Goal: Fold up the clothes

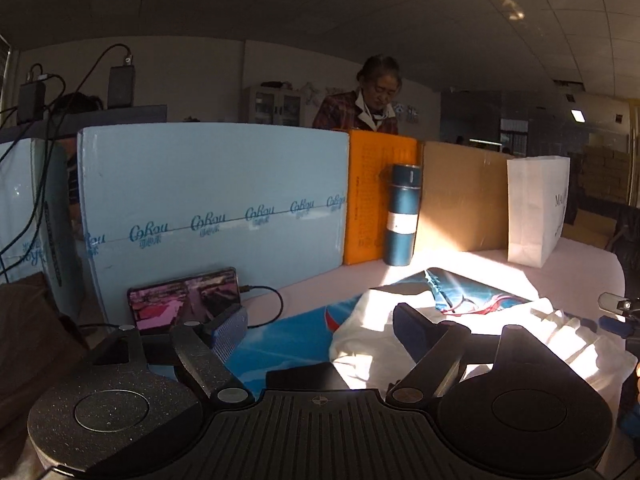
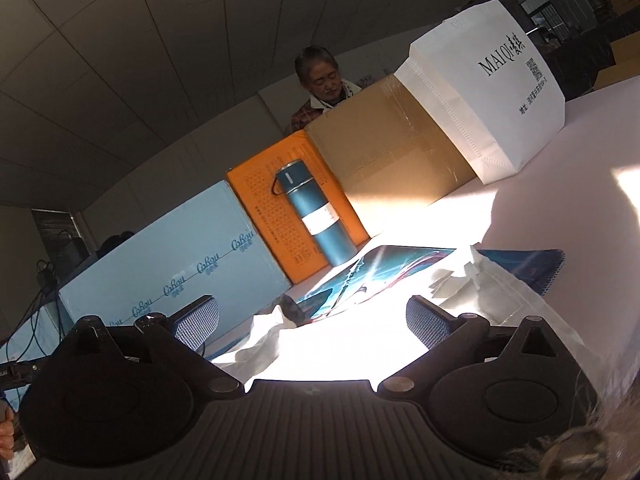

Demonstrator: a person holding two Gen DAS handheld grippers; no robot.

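White crumpled cloth garment (image 2: 360,344) sunlit on pale surface (image 2: 560,200), left tool (image 1: 318,330) fingers apart above it, right tool (image 2: 312,322) likewise spread, tilted.

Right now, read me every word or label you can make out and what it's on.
"CoRou", repeated: light blue foam board.
"MAIQI", plus characters: white non-woven bag.
Bag's small print and QR code: unreadable.
Orange box print: too small.
Blue flask's white band: unreadable.

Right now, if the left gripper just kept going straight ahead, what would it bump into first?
Most likely the white garment lying between the open fingers of the left gripper. Beyond it stand the blue thermos and orange box, though depth is hard to judge.
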